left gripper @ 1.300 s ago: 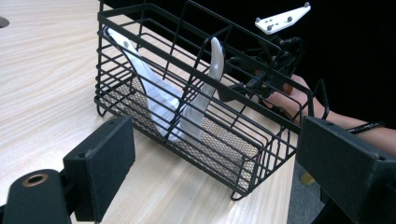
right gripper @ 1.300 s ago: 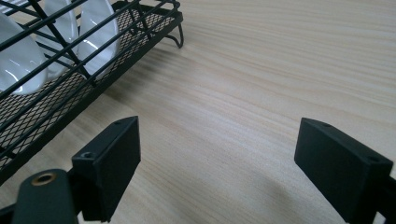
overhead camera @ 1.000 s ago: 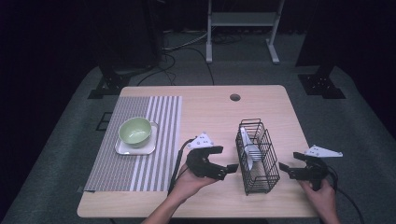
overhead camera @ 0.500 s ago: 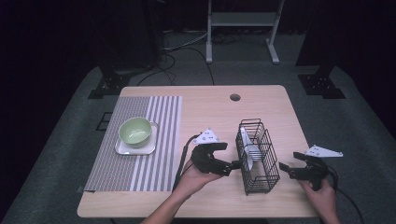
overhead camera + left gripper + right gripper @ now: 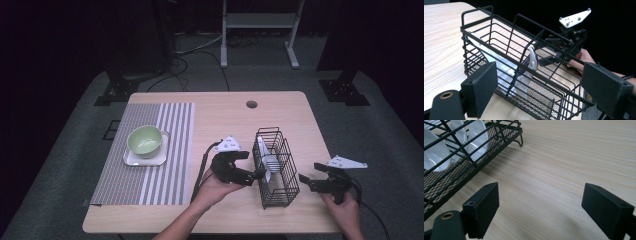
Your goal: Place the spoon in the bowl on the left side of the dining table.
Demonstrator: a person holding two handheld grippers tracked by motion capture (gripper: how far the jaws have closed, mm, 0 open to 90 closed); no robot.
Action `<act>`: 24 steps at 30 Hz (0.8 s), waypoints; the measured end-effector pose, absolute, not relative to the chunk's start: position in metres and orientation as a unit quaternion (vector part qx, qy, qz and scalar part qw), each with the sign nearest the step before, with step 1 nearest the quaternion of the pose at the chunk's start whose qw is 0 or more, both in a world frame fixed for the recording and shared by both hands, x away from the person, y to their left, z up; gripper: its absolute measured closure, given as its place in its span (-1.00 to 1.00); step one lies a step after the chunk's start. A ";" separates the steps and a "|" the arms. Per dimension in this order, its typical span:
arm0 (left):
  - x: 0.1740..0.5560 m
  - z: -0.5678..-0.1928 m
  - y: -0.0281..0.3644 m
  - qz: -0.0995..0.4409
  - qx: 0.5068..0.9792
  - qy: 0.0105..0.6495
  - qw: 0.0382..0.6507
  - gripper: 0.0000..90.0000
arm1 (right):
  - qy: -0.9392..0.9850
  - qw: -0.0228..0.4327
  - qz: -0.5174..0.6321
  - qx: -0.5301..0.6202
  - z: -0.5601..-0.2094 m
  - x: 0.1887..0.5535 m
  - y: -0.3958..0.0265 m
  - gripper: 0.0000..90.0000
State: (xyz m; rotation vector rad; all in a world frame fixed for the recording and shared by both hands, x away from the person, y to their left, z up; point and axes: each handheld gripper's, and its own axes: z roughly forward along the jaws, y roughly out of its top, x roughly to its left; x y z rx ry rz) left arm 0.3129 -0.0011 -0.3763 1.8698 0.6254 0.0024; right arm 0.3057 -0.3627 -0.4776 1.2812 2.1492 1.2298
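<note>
A black wire basket (image 5: 276,170) stands on the table's front right and holds white spoons (image 5: 265,165). My left gripper (image 5: 252,172) is open right at the basket's left side. In the left gripper view the basket (image 5: 499,30) fills the space between the wide-apart jaws, with the white spoons (image 5: 529,72) leaning inside. My right gripper (image 5: 306,181) is open over bare wood, a short way right of the basket. The right gripper view has the basket (image 5: 499,140) at upper left and the spoons (image 5: 439,150) behind its wires.
A green bowl (image 5: 145,140) sits on a white square plate (image 5: 131,159) on a striped placemat (image 5: 150,170) at the left. A round hole (image 5: 251,104) is in the tabletop near the far edge. Bare wood lies between mat and basket.
My left gripper has moved right, from beside the mat up to the basket's left side. The right gripper has stayed put.
</note>
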 end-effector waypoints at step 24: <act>0.318 -0.376 -0.016 0.029 0.796 0.274 0.539 -0.28 | 0.758 0.174 0.437 0.452 -0.478 0.306 -0.363 -0.70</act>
